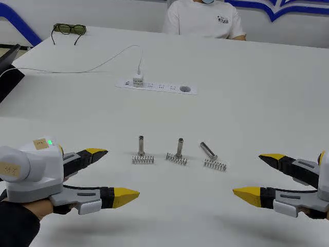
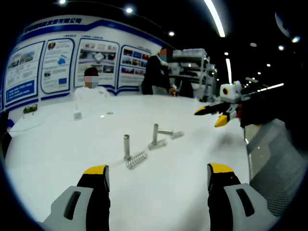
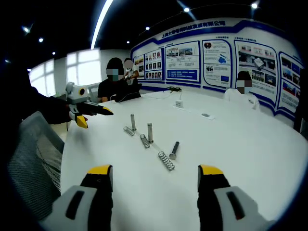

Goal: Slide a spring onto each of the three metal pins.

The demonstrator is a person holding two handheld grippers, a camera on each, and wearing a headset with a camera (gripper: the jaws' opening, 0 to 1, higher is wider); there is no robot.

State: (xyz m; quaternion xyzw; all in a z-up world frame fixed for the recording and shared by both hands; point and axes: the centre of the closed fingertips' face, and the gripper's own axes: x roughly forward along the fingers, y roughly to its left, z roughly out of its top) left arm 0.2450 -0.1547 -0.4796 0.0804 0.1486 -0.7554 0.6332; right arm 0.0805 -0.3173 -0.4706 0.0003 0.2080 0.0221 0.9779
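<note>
Three metal pins sit mid-table: the left pin (image 1: 141, 145) and middle pin (image 1: 180, 147) stand upright, the right pin (image 1: 208, 151) lies on its side. A small spring lies in front of each: left spring (image 1: 143, 160), middle spring (image 1: 176, 159), right spring (image 1: 215, 165). My left gripper (image 1: 109, 173) hovers open at the lower left, well short of the pins. My right gripper (image 1: 260, 175) hovers open at the lower right. In the left gripper view the nearest pin (image 2: 127, 147) and spring (image 2: 136, 160) lie ahead of the open gripper (image 2: 159, 174). In the right gripper view the lying pin (image 3: 173, 150) and its spring (image 3: 166, 160) are nearest the open gripper (image 3: 155, 172).
A white power strip (image 1: 155, 86) with a plugged charger and cable lies farther back. Dark glasses (image 1: 68, 29) rest at the far left. A person in a white shirt (image 1: 202, 18) sits across the table. More people stand beyond the table's ends in the gripper views.
</note>
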